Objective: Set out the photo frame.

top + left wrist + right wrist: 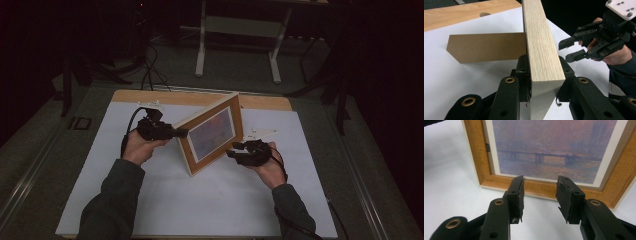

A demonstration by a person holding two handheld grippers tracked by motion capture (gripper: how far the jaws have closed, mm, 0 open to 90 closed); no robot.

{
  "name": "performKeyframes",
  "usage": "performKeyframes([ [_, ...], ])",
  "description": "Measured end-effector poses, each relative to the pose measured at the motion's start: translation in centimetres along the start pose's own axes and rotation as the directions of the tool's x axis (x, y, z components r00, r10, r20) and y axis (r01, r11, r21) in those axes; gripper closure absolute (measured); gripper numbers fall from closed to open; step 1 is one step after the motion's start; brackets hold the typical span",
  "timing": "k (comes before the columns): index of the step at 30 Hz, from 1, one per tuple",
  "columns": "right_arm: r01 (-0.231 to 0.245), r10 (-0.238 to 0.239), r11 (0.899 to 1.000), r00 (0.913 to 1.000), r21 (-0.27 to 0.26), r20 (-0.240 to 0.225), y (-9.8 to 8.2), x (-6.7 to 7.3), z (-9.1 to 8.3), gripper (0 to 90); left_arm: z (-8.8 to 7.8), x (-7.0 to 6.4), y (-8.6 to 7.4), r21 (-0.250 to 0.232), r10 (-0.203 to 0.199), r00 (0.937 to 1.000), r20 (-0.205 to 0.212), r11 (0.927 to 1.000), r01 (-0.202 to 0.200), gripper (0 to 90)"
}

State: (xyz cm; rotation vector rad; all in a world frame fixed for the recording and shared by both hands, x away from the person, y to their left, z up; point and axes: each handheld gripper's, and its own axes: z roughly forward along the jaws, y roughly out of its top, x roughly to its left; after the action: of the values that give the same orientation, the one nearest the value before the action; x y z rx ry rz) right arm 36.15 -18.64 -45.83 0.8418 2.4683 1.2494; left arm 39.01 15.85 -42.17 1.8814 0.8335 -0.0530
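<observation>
The desk (165, 200) is covered by a white sheet, with a strip of bare wood along its far edge. Near the middle of the desk, closer to the far edge than the near one, a wooden picture frame (212, 132) stands tilted on its lower edge, its picture of a hazy bridge scene facing the near right corner. In the left gripper view a brown backing stand (486, 47) juts from the frame's rear and rests on the white sheet.

The left hand-held gripper (180, 132) is clamped on the frame's left side edge; the left gripper view shows its 2 jaws pressed against both faces of the pale wood. The right hand-held gripper (234, 150) sits just beside the frame's lower right part, its 2 jaws spread apart with nothing between them, pointing at the frame's bottom rail without touching it.
</observation>
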Motion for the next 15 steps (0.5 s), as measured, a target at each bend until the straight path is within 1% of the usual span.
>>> performKeyframes([
  [3, 0.001, -0.001, 1.000, 1.0000, -0.001, 0.006, 0.1, -0.2, -0.2, 57.1, 0.0, 0.5, -0.1, -0.004, -0.007, 0.9996, 0.026, 1.0000, 0.008, 71.1],
  [7, -0.012, 0.012, 1.000, 0.9997, -0.006, 0.022, 0.2, -0.6, -0.5, 57.0, 0.0, 0.7, -0.1, -0.002, -0.004, 0.9991, 0.043, 1.0000, 0.004, 71.0],
  [15, -0.051, 0.053, 0.998, 0.9964, -0.031, 0.067, 0.4, -2.2, -1.3, 56.9, -0.3, 1.0, 0.0, 0.019, 0.021, 0.9962, 0.084, 0.9996, -0.023, 71.0],
])
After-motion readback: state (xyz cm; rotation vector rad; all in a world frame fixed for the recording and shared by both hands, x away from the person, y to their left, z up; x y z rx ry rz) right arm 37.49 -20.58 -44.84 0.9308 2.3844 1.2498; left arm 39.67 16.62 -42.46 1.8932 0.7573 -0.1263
